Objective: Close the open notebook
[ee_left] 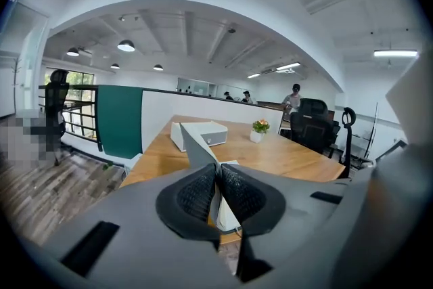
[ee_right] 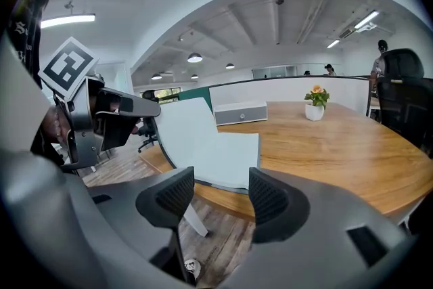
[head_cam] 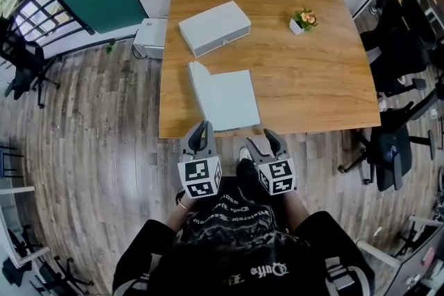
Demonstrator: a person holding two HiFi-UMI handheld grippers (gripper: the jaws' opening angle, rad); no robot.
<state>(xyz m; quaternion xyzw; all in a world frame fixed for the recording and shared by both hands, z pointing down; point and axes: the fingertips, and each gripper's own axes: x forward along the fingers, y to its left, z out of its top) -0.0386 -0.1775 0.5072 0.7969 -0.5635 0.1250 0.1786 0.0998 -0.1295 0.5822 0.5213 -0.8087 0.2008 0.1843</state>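
The pale grey-blue notebook point(head_cam: 232, 100) lies open at the near edge of the wooden table point(head_cam: 312, 80). Its left cover point(head_cam: 196, 85) stands lifted, nearly upright. My left gripper point(head_cam: 201, 129) is shut on that cover's near edge; in the left gripper view the thin cover point(ee_left: 196, 149) runs up from between the closed pads of this gripper point(ee_left: 216, 193). My right gripper point(head_cam: 269, 142) hangs just off the table's near edge, open and holding nothing. In the right gripper view this gripper point(ee_right: 221, 196) faces the flat pages point(ee_right: 230, 156), and the left gripper point(ee_right: 111, 115) shows at the raised cover point(ee_right: 183, 132).
A grey box point(head_cam: 214, 27) lies behind the notebook, and a small potted plant point(head_cam: 303, 20) stands at the back right. Black office chairs point(head_cam: 392, 149) stand to the table's right. A white device point(head_cam: 149, 38) sits on the floor at the left.
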